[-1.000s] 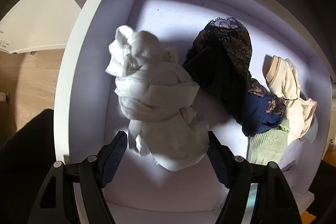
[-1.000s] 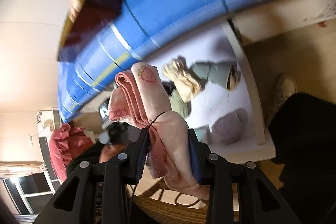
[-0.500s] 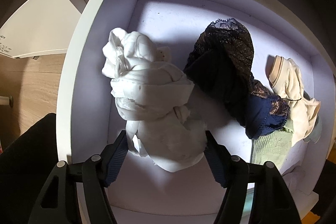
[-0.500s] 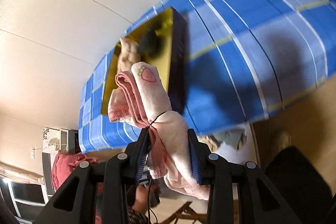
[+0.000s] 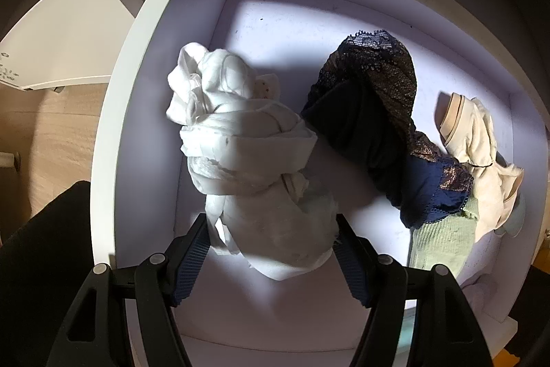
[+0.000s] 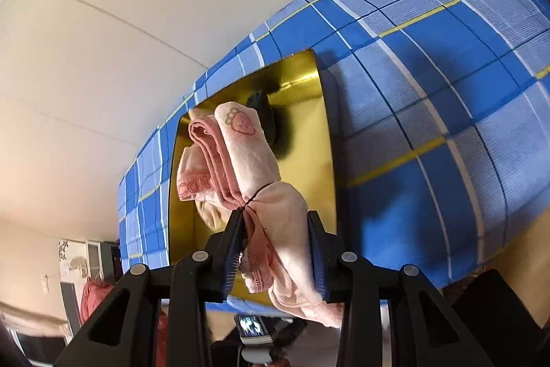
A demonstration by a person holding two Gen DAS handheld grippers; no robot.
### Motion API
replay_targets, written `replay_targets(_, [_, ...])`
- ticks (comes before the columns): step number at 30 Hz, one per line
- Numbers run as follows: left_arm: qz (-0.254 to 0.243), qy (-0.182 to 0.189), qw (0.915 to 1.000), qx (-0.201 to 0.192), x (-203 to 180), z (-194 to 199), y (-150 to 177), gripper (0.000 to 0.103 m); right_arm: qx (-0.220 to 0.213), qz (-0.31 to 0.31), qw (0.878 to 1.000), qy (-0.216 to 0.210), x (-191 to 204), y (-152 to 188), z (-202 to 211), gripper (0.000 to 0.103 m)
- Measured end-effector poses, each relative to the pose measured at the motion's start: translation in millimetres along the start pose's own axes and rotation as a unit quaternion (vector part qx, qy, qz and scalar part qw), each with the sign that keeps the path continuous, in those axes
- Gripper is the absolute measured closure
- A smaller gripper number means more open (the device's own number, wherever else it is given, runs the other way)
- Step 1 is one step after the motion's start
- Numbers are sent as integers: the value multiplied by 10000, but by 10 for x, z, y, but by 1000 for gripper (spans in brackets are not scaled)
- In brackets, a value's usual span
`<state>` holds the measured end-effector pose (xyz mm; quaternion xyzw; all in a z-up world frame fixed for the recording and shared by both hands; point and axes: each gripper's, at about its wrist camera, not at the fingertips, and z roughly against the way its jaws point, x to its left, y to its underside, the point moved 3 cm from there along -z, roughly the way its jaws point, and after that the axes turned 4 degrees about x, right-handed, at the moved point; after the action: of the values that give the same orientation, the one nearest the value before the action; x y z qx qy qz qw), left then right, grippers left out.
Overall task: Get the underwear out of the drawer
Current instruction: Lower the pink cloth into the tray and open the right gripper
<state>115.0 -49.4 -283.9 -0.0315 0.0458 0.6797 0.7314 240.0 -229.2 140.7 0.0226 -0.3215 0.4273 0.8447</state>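
Observation:
An open white drawer (image 5: 137,126) fills the left wrist view. A bulky white underwear bundle (image 5: 247,140) lies at its left. My left gripper (image 5: 271,229) is open and straddles the bundle's near end, its blue pads touching the cloth on both sides. In the right wrist view my right gripper (image 6: 276,222) is shut on pink underwear (image 6: 247,160) with a strawberry print. It holds the piece in the air over a gold box (image 6: 309,133).
The drawer also holds dark lace underwear (image 5: 371,98), a navy piece (image 5: 433,191), a green ribbed piece (image 5: 443,246) and a cream piece (image 5: 477,147). The gold box rests on a blue plaid bed (image 6: 429,92) and contains a dark garment (image 6: 263,116).
My right gripper has swung with the pink underwear from the drawer to above the gold box. My left gripper has edged further around the white bundle, its fingers slightly closer together.

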Motion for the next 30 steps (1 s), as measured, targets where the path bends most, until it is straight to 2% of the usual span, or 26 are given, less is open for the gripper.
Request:
replay_targets(8, [-1,8,10000,-6,2,10,14,33,-113,-272,9995,151,13,-243,-257,66])
replay_targets(14, [-26,17,10000,-22,2,37,30,34,-378,-362,9983,263,33,-442,-367,66])
replay_targets(16, [-24,105,9999,-2,-4,37,31,42,-500,-367,9976,302,51,-498,-396,64])
replay_targets(18, [116,375,9991,131,13,-5,45,42,-585,-307,9970,392,84,-557,-451,63])
replay_targets(20, [203,451,9986,171,38,-27,56,42,-674,-216,9962,501,120,-592,-495,60])
replay_targets(24, [199,445,9987,153,37,-28,52,43,-754,169,9941,756,219,-607,-546,56])
replay_targets(30, [136,378,9991,133,17,-17,41,44,-814,638,9912,829,282,-561,-504,54])
